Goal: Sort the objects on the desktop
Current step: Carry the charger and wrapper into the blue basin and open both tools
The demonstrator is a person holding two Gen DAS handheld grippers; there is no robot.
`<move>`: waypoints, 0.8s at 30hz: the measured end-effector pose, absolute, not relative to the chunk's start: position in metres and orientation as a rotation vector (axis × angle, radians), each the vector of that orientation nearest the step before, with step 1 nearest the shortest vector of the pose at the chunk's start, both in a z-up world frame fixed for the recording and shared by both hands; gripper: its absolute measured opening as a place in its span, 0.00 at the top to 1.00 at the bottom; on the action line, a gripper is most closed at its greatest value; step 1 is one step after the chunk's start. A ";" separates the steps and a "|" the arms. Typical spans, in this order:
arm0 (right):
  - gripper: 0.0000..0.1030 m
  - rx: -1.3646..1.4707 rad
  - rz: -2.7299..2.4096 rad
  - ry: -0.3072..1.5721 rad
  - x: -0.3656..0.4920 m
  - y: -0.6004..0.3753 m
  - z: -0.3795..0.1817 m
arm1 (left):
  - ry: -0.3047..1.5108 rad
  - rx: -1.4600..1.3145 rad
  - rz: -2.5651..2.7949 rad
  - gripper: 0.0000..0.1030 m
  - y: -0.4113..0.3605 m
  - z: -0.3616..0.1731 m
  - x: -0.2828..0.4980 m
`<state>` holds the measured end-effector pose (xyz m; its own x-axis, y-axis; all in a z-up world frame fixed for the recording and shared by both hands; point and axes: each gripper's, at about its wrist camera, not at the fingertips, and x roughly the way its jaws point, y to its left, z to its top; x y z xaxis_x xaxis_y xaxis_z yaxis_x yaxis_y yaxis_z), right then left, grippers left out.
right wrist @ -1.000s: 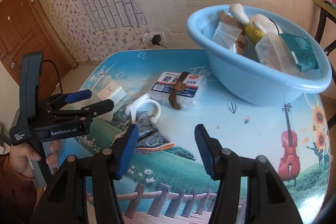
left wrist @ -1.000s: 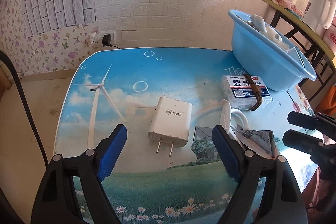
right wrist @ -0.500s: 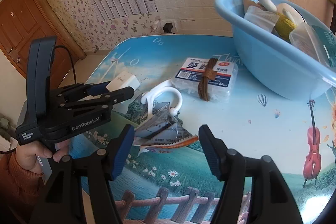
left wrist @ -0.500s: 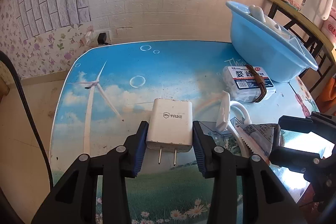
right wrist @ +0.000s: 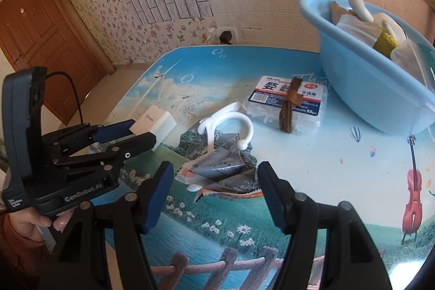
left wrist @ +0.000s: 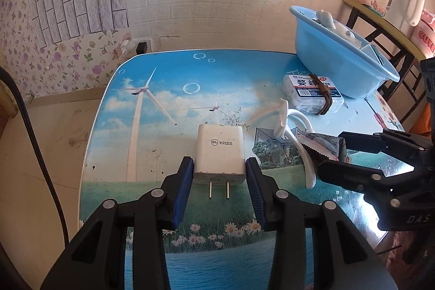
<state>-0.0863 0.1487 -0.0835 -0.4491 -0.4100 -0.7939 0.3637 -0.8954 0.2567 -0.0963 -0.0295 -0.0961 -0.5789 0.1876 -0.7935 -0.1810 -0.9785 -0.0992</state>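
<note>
White USB charger plug (left wrist: 219, 151) sat pinched between the blue pads of the left tool (left wrist: 219, 182), prongs pointing back toward the tool's body; its underside rested on the printed tabletop (left wrist: 152, 154). Left jaws had just been closing onto it. Right tool (right wrist: 214, 189) stood spread, jaws just opened wider, a crumpled grey snack wrapper (right wrist: 223, 170) lying between and ahead of its pads without pad contact. Just beyond the wrapper lay a white plastic hook (right wrist: 231, 121). Farther ahead of both tools: a floss-pick box (right wrist: 285, 105) with a brown strap (right wrist: 291, 108) across it, then a light-blue basin (right wrist: 367, 91) holding assorted items.
</note>
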 end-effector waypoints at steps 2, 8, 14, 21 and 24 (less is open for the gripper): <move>0.39 1.326 -2.338 -0.093 -0.092 0.153 -0.089 | -0.005 -1.315 2.619 0.63 -0.028 -0.096 -0.099; 0.61 1.310 -2.345 -0.089 -0.090 0.161 -0.085 | 0.023 -1.336 2.603 0.63 -0.024 -0.104 -0.113; 0.61 1.294 -2.411 -0.104 -0.071 0.194 -0.075 | -0.012 -1.326 2.600 0.63 -0.023 -0.105 -0.110; 0.61 1.293 -2.579 -0.100 -0.055 0.251 -0.068 | -0.002 -1.297 2.600 0.63 -0.001 -0.104 -0.082; 0.61 1.331 -2.636 -0.084 -0.056 0.270 -0.069 | 0.010 -1.281 2.601 0.63 0.010 -0.104 -0.072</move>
<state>-0.0556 0.2698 -0.0687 -0.5802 -0.1921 -0.7915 0.1410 -0.9808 0.1346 -0.0723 0.0104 -0.1038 -0.5860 0.2122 -0.7820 -0.2183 -0.9708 -0.0998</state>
